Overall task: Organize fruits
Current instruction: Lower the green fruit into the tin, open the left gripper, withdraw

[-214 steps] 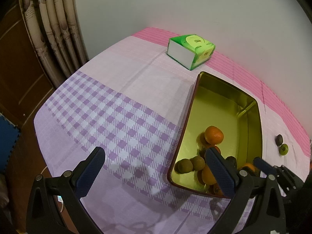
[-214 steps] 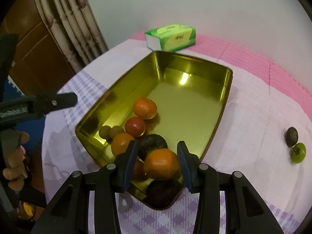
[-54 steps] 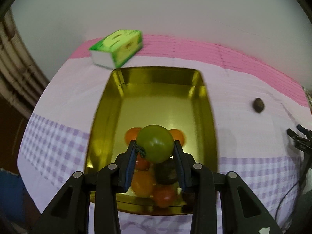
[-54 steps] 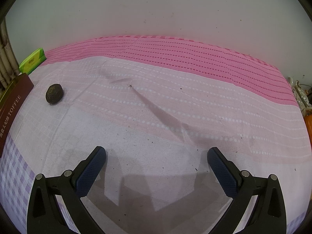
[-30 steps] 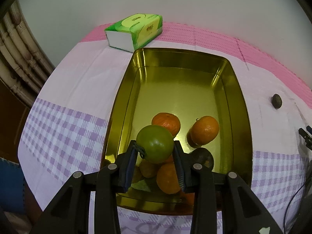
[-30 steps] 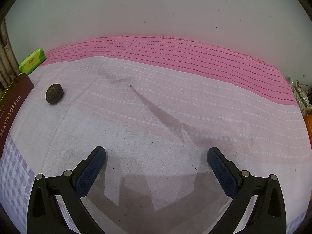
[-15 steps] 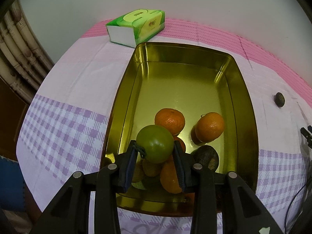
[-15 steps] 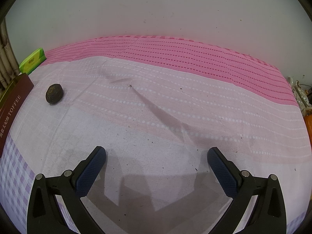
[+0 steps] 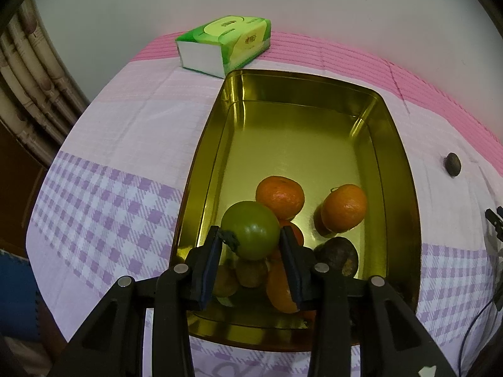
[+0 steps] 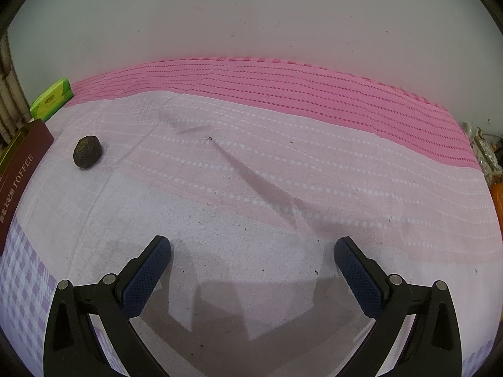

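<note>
My left gripper [image 9: 250,240] is shut on a green round fruit [image 9: 251,234] and holds it above the near end of a gold tin [image 9: 298,132]. In the tin lie two oranges [image 9: 279,193], a dark fruit [image 9: 338,256] and several more fruits partly hidden under my fingers. A small dark fruit [image 9: 452,164] lies on the cloth right of the tin; it also shows in the right wrist view [image 10: 87,151]. My right gripper [image 10: 251,270] is open and empty over bare cloth.
A green tissue box [image 9: 224,45] stands beyond the tin's far left corner. The tin's maroon side [image 10: 19,169] shows at the left edge of the right wrist view. Curtains [image 9: 28,78] hang left of the table. The wall runs behind the pink cloth.
My left gripper with the green fruit has moved lower and closer over the tin's near end. The right gripper has not moved.
</note>
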`<state>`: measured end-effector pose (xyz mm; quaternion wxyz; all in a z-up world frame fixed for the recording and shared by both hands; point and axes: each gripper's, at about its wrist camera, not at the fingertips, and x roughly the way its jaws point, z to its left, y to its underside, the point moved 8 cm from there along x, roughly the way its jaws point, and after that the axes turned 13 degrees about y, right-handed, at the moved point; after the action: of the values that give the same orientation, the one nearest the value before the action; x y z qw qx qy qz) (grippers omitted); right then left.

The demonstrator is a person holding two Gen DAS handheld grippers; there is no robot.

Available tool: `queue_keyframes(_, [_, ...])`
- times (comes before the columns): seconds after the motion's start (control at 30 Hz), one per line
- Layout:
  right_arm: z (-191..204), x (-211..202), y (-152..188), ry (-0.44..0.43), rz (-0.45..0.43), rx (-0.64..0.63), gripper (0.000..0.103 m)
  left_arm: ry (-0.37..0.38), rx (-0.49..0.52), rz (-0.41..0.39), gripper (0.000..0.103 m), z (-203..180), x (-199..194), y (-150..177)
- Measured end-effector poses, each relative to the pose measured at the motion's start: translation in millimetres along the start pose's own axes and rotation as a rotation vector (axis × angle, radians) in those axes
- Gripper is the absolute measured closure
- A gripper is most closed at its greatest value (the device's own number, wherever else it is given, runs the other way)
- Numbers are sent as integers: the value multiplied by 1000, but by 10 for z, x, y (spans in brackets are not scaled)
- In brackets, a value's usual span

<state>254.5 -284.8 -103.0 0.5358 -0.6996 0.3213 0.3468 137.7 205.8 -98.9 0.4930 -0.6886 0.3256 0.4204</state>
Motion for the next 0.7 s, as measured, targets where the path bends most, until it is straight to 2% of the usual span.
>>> queue_keyframes(0.1, [9, -1, 8, 18, 38, 22, 0, 0, 4, -5, 67, 14, 0, -16])
queue_keyframes(0.47, [5, -17, 27, 76, 73, 98, 0, 17, 19, -21, 61, 8, -50, -17])
queue_keyframes(0.7, [41, -95, 30, 139, 88, 149, 1, 5, 66, -107, 44, -83, -301, -118])
